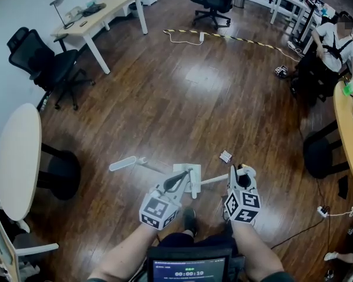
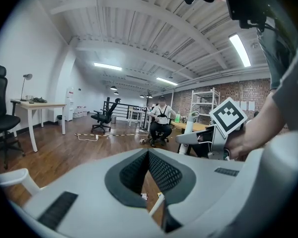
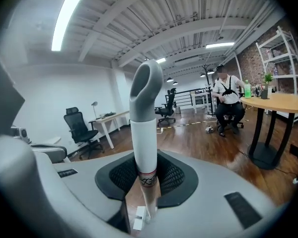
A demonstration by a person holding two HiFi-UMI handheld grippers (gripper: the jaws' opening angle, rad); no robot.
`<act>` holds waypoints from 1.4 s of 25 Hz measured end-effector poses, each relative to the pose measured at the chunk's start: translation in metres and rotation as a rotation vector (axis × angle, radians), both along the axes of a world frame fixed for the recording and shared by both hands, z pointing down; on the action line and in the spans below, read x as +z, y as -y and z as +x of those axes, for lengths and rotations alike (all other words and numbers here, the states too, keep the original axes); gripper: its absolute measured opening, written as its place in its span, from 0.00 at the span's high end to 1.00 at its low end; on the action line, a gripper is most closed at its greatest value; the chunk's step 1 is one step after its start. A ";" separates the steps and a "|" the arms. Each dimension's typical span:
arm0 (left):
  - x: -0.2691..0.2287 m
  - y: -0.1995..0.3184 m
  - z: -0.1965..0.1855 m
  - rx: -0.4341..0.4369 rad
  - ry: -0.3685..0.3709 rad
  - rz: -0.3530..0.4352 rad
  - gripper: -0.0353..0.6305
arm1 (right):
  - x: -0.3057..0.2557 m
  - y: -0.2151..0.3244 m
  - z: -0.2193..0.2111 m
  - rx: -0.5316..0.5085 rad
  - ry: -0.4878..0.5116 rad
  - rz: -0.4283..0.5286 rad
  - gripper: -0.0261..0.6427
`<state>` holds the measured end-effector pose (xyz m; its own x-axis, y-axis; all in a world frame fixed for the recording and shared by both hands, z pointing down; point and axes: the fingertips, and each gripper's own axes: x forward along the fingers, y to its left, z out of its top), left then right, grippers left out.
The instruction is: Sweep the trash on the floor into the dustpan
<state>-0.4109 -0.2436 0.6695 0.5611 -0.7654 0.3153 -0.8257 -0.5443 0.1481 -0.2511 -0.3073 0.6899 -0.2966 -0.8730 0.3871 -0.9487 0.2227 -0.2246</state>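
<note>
Right hand-held gripper (image 3: pixel 144 185) pinches the broom handle (image 3: pixel 143 133). Left hand-held gripper (image 2: pixel 148 176) has its jaws pressed together and is empty. Trash (image 1: pixel 225 156) lies on the floor (image 1: pixel 212 87) near the dustpan (image 1: pixel 185 173) — not yet swept in.

**Open-plan office**

Dark plank floor (image 1: pixel 194 87). White desk (image 1: pixel 106 13) with desk lamp (image 1: pixel 59 7) at 11 o'clock. Black swivel chair (image 1: pixel 47 66) at 10, second swivel chair (image 1: pixel 215 2) at 12. Seated person (image 1: pixel 335 40) at 2. Brick wall (image 2: pixel 248 90), metal shelving (image 2: pixel 204 103).
</note>
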 end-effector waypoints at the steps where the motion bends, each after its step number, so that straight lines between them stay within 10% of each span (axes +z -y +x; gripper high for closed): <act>1: -0.003 0.000 0.002 0.002 0.000 0.003 0.94 | -0.005 -0.001 0.002 0.003 0.006 0.006 0.80; 11: -0.058 -0.003 0.041 0.032 -0.037 0.065 0.94 | -0.092 -0.024 0.032 -0.026 -0.020 0.127 0.80; 35: -0.247 -0.031 0.236 0.012 -0.126 0.167 0.94 | -0.307 -0.109 0.294 0.001 -0.087 0.354 0.80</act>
